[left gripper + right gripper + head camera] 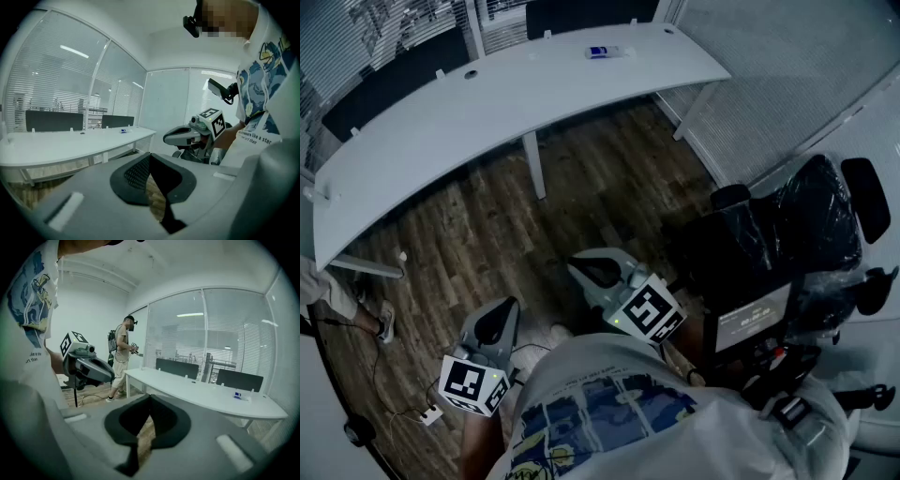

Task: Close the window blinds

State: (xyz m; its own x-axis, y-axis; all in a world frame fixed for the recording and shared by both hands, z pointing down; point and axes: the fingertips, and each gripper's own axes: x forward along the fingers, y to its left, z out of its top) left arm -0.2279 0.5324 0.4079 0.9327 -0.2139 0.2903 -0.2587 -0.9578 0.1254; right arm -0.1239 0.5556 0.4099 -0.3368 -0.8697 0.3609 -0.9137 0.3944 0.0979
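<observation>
1. Head view: the blinds (384, 28) run along the top edge, past the far side of the long desk (487, 103), well apart from both grippers.
2. The left gripper view shows them better. They're pale horizontal slats hanging over big glass panels, and strip lights and dim shapes show through the slats.
3. The left gripper (150, 154) has its jaws pressed together with nothing between them. Same deal for the right gripper (150, 397), closed and empty. Both sit low over the floor (487, 244), close to the person's printed shirt (609, 412).
4. The desk is white and curved, on thin white legs. A small blue and white item (605, 52) lies near its far edge, and dark screens (178, 367) stand along the back.
5. The floor is dark wood planks. A black chair (787, 234) wrapped in plastic sits at the right, and a cable with a small white box (431, 412) lies at the lower left. In the right gripper view a 2nd person (123, 357) stands near the end of the desk.
6. The head view cuts the blinds off at the top, and the dark screens cover their lower part. The item on the desk is too small to tell what it is.
</observation>
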